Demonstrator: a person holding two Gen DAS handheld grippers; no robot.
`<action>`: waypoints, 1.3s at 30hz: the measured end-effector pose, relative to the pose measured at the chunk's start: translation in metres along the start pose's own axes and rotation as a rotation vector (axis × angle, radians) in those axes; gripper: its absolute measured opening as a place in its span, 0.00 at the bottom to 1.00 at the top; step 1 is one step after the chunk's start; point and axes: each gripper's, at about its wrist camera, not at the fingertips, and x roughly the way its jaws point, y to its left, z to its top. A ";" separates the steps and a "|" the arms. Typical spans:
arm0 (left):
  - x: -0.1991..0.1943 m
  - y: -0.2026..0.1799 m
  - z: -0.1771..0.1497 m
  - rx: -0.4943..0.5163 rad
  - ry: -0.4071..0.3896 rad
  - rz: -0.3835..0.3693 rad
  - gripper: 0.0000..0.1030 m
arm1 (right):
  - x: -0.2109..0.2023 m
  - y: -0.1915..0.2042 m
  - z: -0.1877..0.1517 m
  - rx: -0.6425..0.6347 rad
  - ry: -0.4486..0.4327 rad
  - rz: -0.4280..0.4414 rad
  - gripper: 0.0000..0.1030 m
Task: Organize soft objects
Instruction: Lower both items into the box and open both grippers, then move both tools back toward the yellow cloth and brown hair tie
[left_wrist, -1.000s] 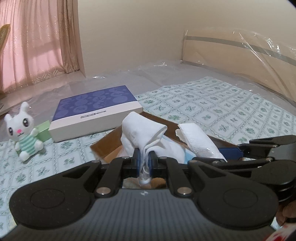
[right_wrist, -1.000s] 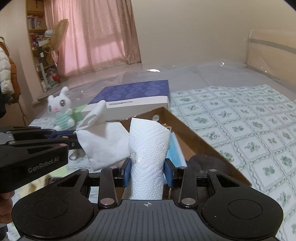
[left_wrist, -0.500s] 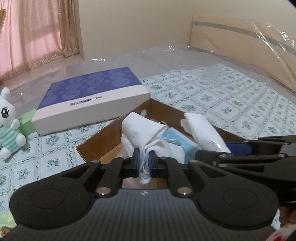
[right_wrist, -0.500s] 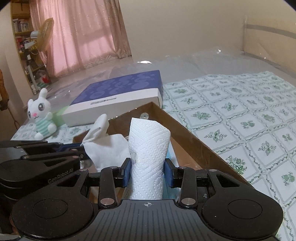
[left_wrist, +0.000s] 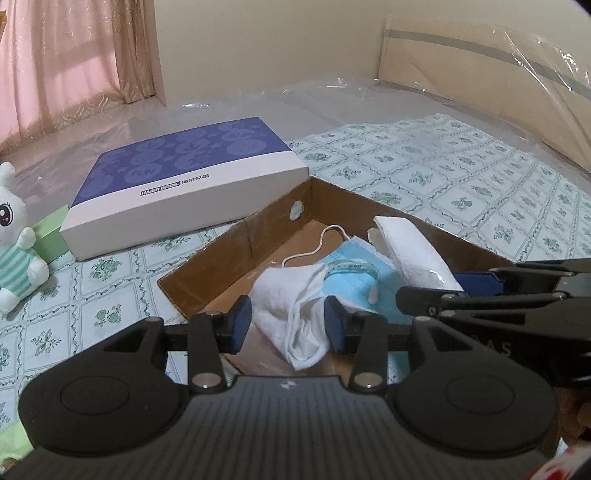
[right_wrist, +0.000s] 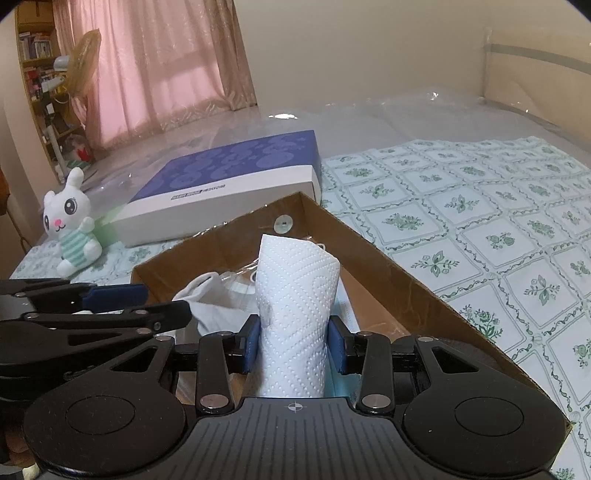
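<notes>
An open brown cardboard box (left_wrist: 236, 254) (right_wrist: 391, 273) lies on the patterned bedspread. Inside it lie a blue face mask (left_wrist: 354, 269) and a crumpled white cloth (left_wrist: 295, 314) (right_wrist: 210, 302). My left gripper (left_wrist: 288, 325) is open, its pads on either side of the cloth, which rests in the box. My right gripper (right_wrist: 293, 343) is shut on a folded white paper towel (right_wrist: 295, 295) (left_wrist: 413, 254) and holds it over the box, just right of the left gripper.
A flat purple-and-white box (left_wrist: 184, 184) (right_wrist: 229, 184) lies beyond the cardboard box. A white plush bunny (left_wrist: 14, 251) (right_wrist: 72, 225) sits at the left by a green item (left_wrist: 51, 232). A plastic-wrapped headboard (left_wrist: 498, 81) stands at the back right.
My left gripper has opened and let go of the white cloth, which dropped into the box. Both grippers have moved forward and down over the box. The right still grips the paper towel.
</notes>
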 end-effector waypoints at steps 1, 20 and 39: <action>-0.002 0.001 0.000 0.001 -0.004 -0.004 0.39 | 0.000 0.000 0.001 -0.001 -0.001 -0.001 0.37; -0.017 0.006 0.003 -0.017 -0.010 -0.004 0.42 | -0.010 0.005 -0.001 -0.031 -0.035 -0.022 0.66; -0.058 0.013 -0.006 -0.043 -0.012 0.019 0.46 | -0.054 0.009 -0.009 -0.012 -0.025 -0.034 0.68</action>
